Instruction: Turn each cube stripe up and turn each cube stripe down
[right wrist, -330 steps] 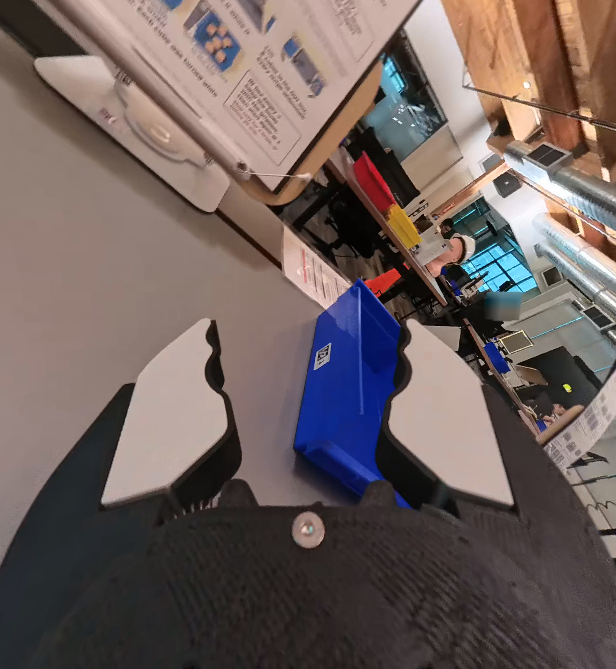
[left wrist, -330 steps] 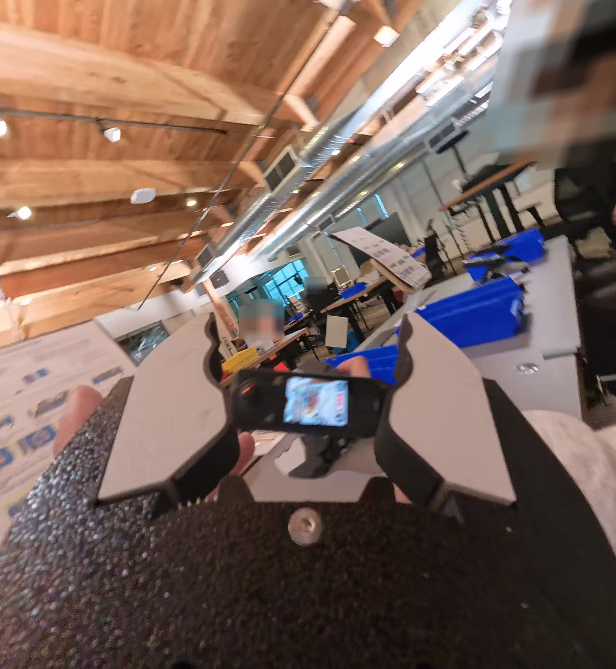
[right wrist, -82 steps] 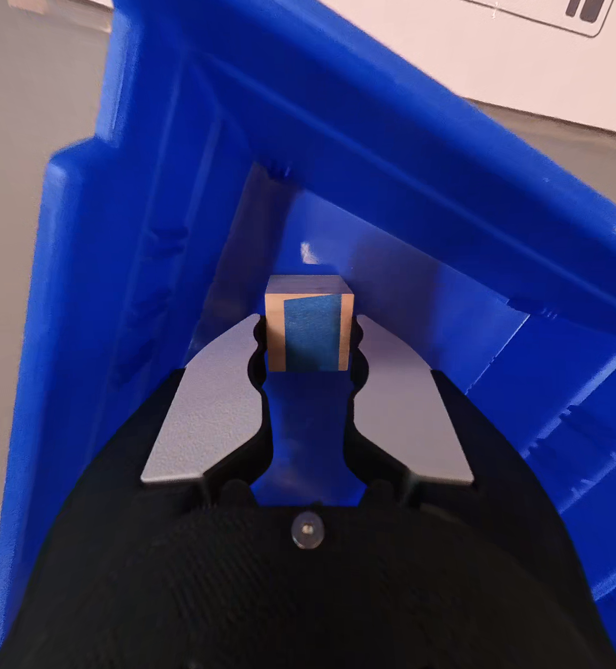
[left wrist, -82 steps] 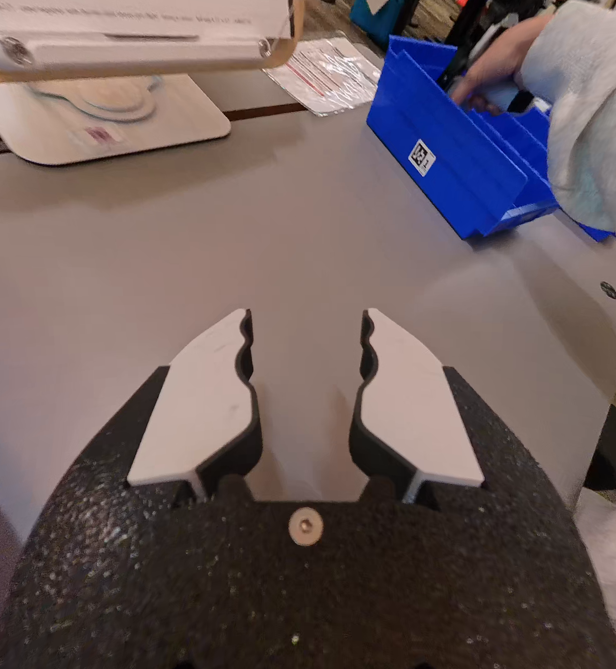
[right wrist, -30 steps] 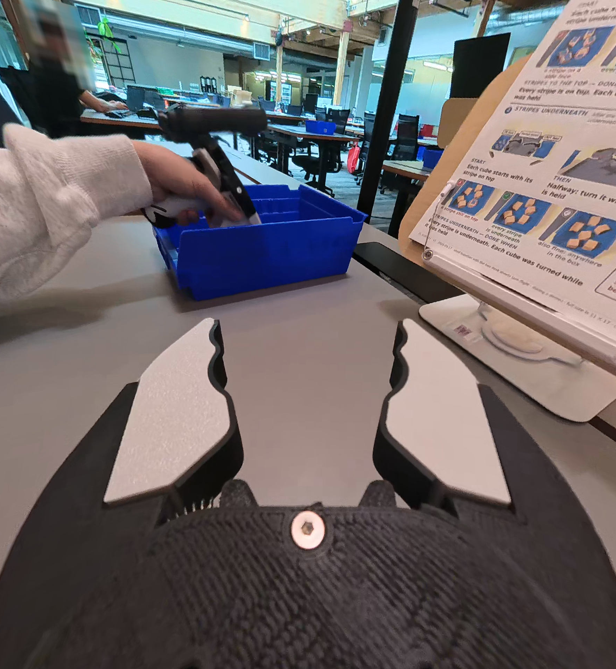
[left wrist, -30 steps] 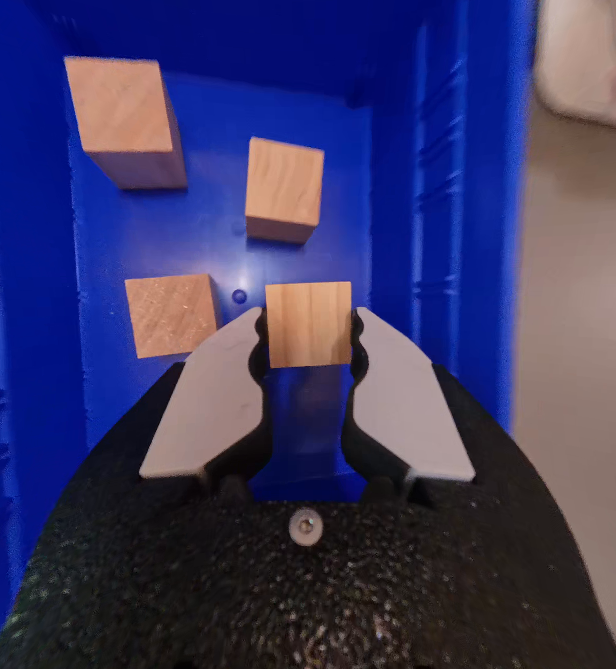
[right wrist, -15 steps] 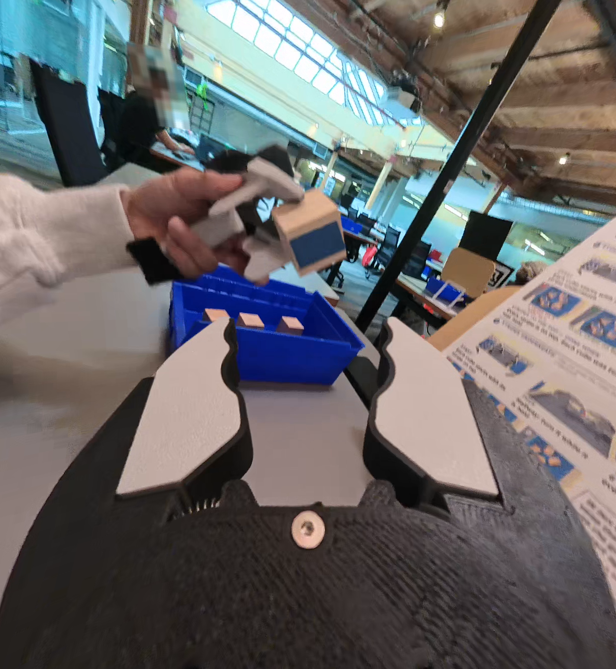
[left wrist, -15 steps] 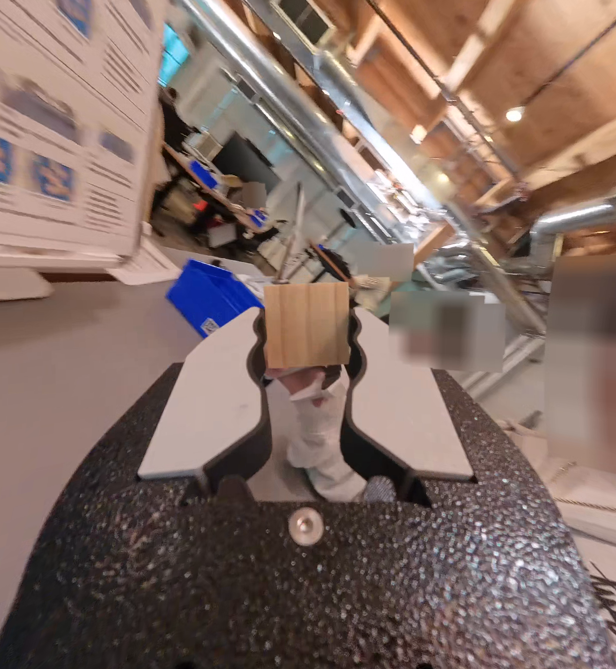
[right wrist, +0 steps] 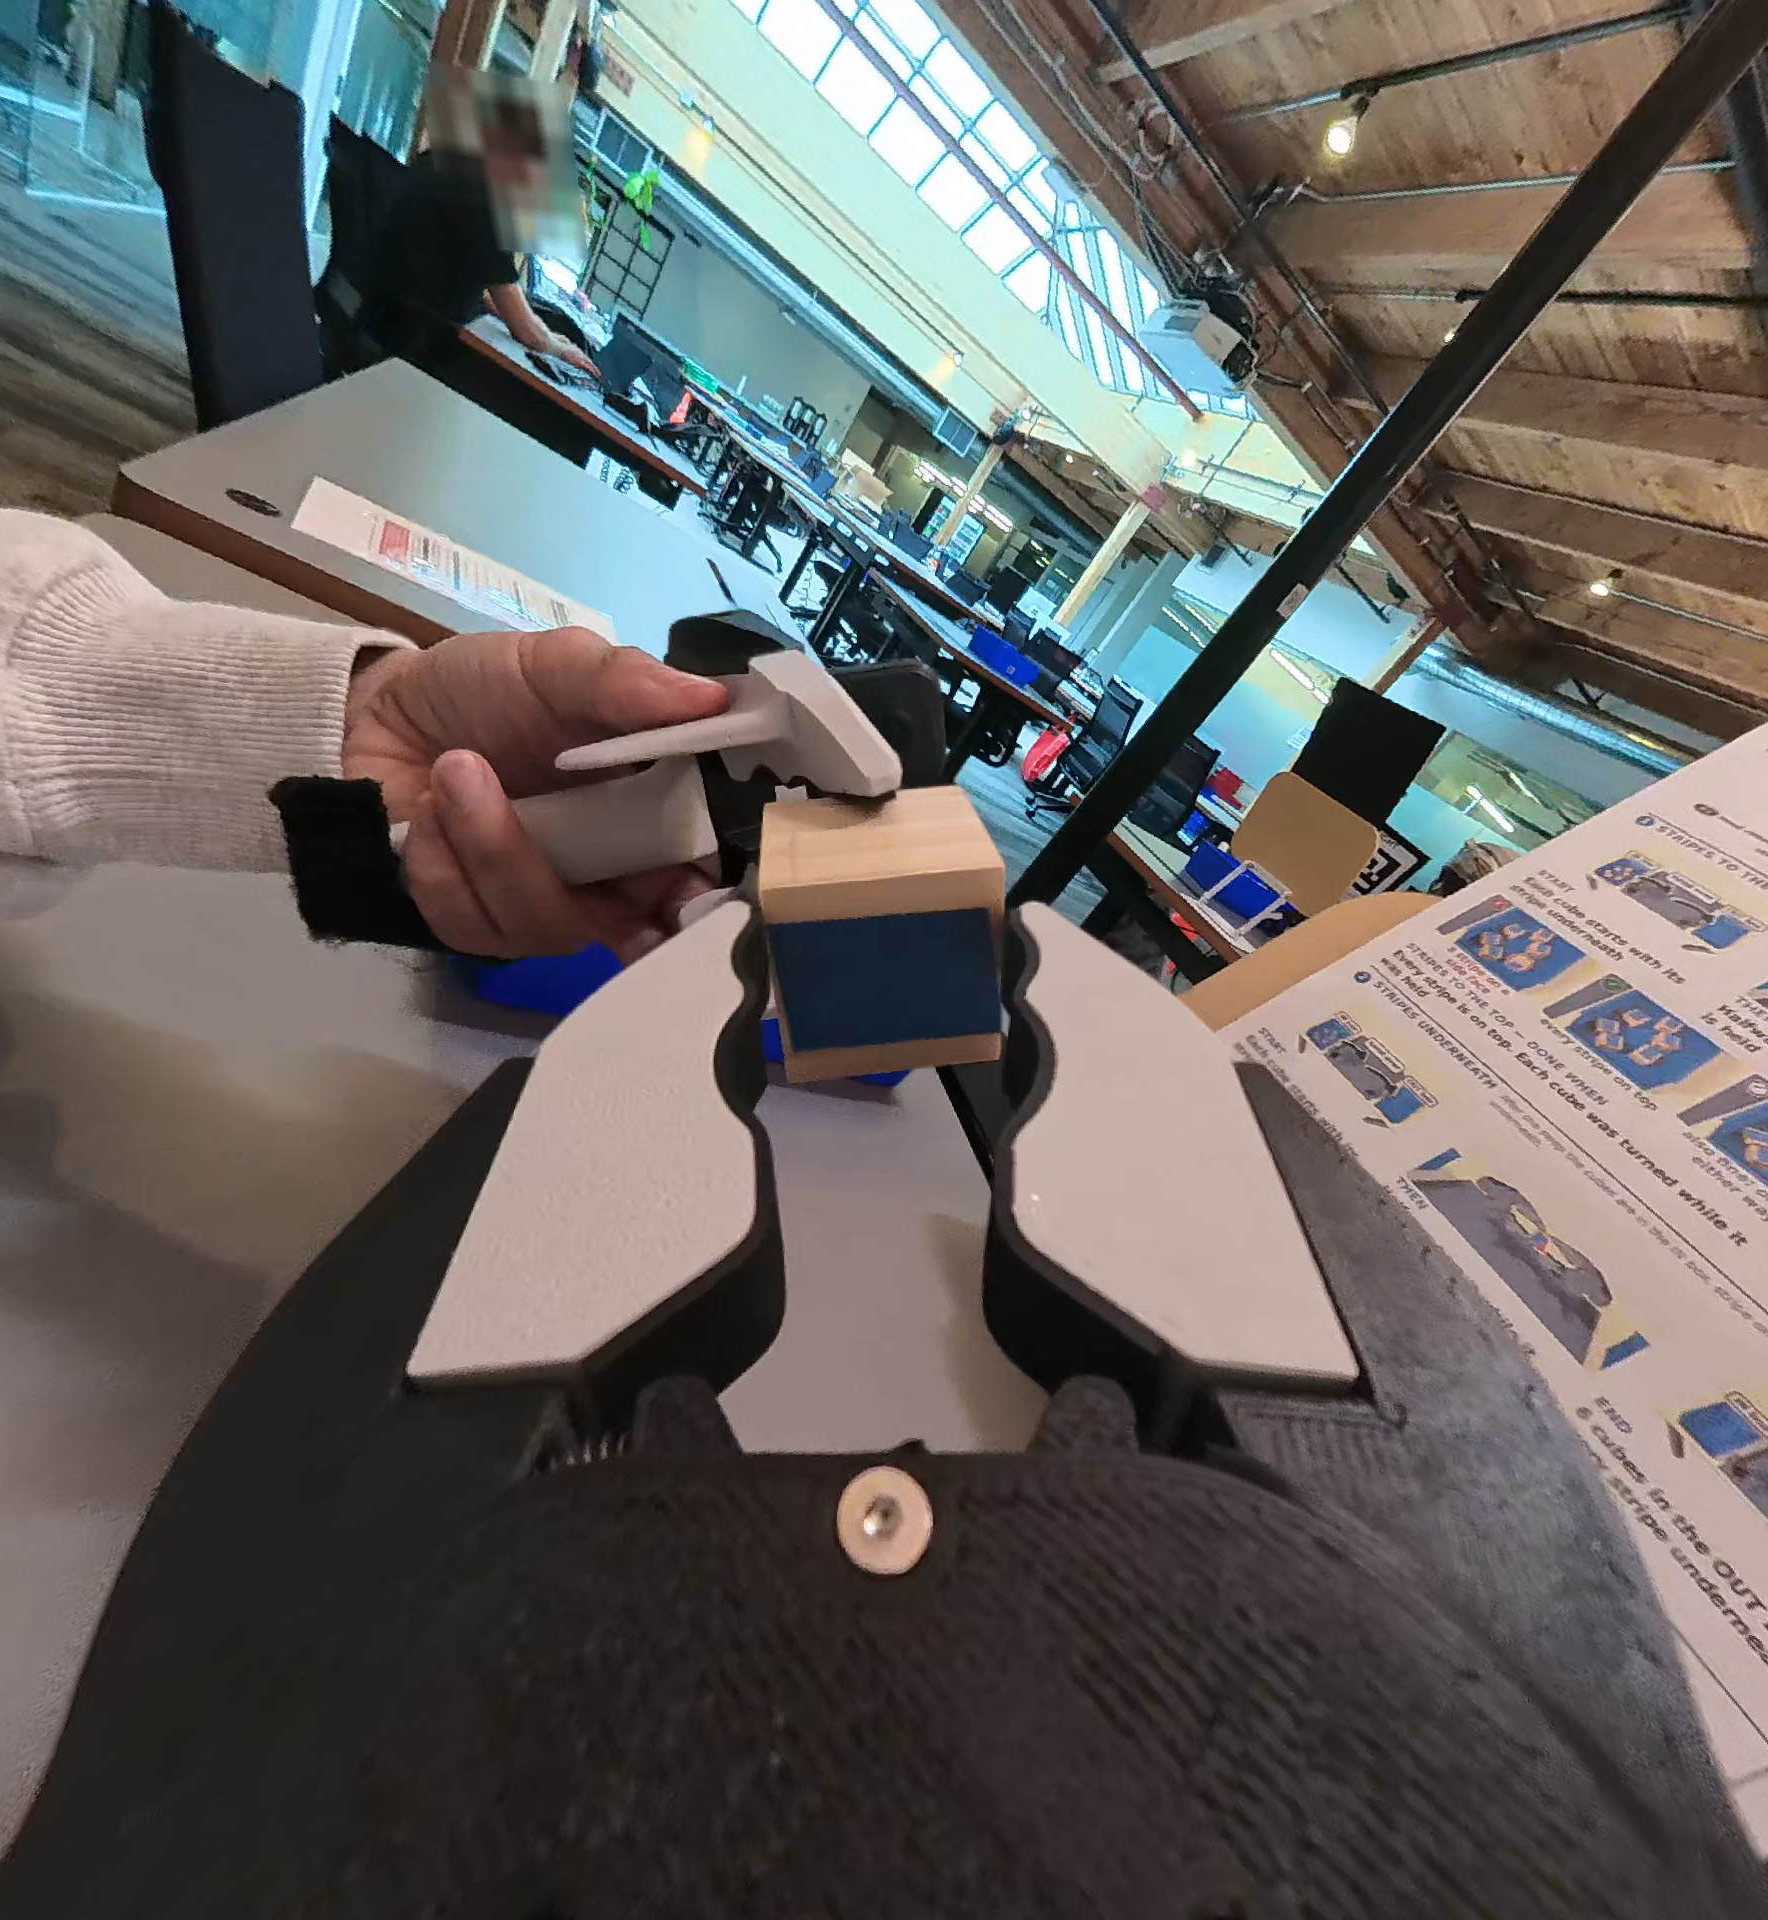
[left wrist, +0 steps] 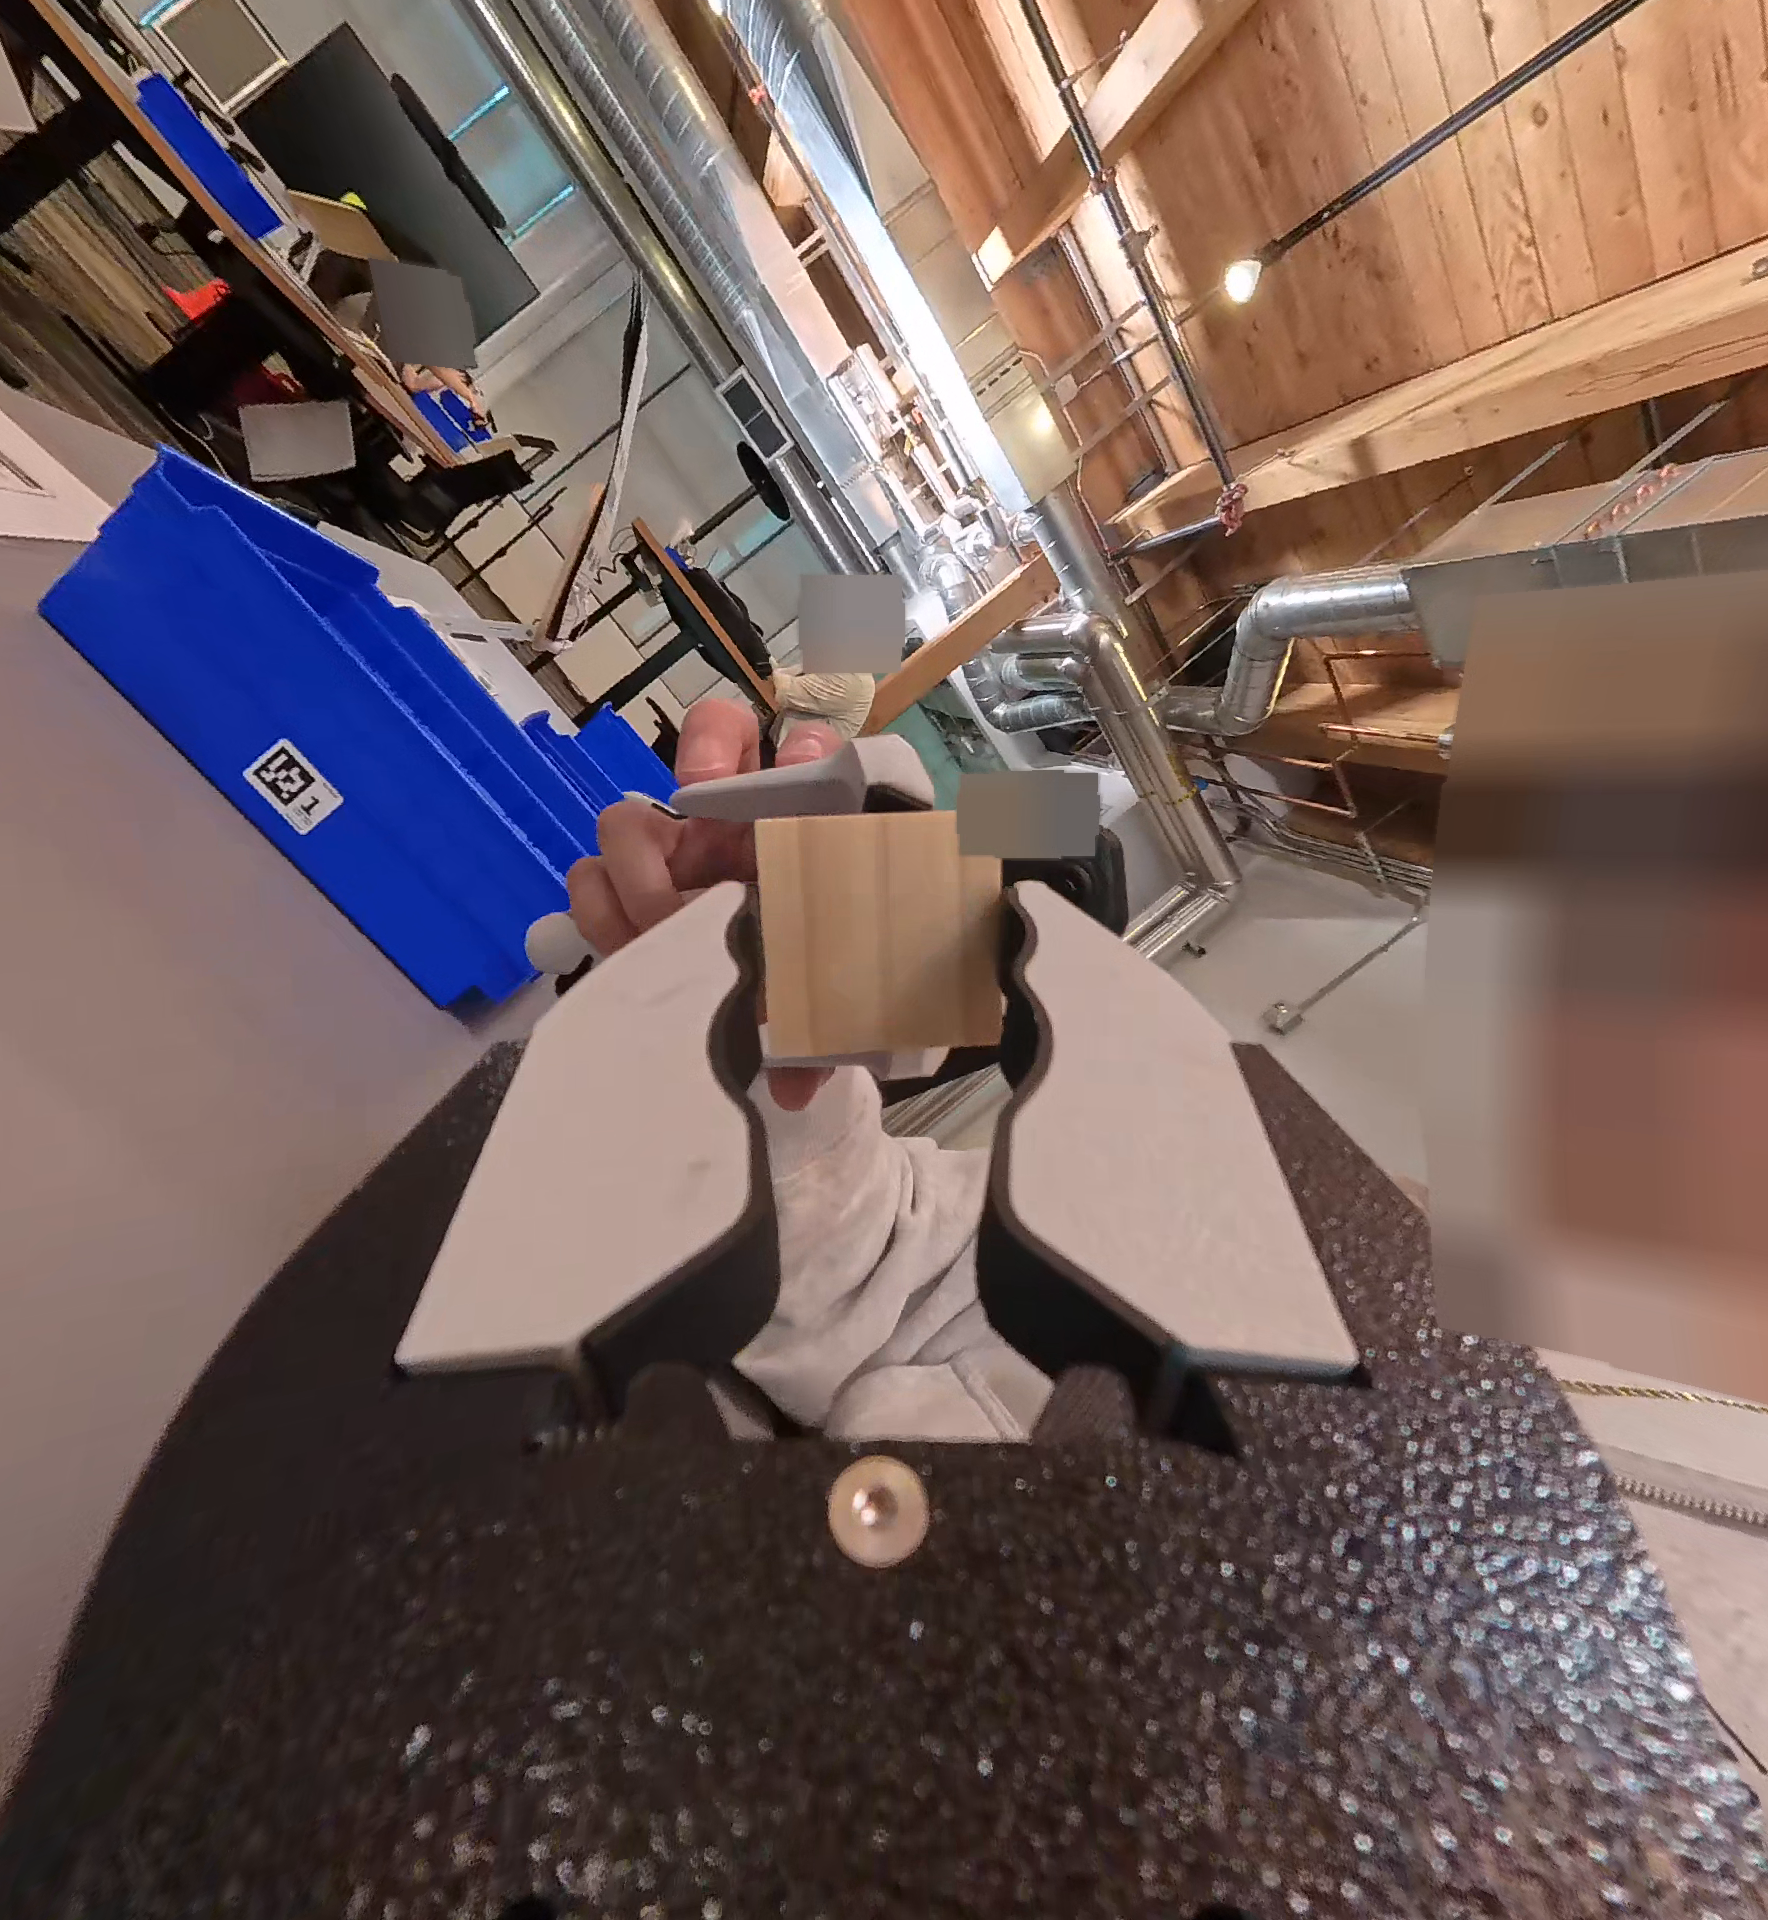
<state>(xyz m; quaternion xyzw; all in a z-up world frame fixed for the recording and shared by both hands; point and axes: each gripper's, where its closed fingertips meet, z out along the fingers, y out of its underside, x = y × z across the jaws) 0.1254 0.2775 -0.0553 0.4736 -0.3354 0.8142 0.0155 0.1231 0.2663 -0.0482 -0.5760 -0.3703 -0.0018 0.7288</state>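
A wooden cube [left wrist: 875, 935] is held in the air between both grippers. My left gripper [left wrist: 878, 961] is shut on its two sides; a plain wood face points at the left camera. My right gripper [right wrist: 882, 982] is closed around the same cube [right wrist: 885, 883] from the other direction, fingers against its sides. The cube's blue stripe [right wrist: 885, 982] faces the right camera. The left gripper's fingers [right wrist: 828, 743] press the cube from above and below in the right wrist view. The right gripper's fingers [left wrist: 771, 795] show above and below the cube in the left wrist view.
A blue bin [left wrist: 288, 707] stands on the grey table [left wrist: 80, 1039] behind the cube; a part of it shows in the right wrist view [right wrist: 537, 977]. An instruction sheet [right wrist: 1586, 1091] leans at the right. A person's hand [right wrist: 506, 790] holds the left gripper. Left and right tips are no more than a few centimetres apart.
My left gripper lifted the cube out of the blue bin and turned it toward my right gripper. My right gripper rose from the table and closed from wide open onto the cube.
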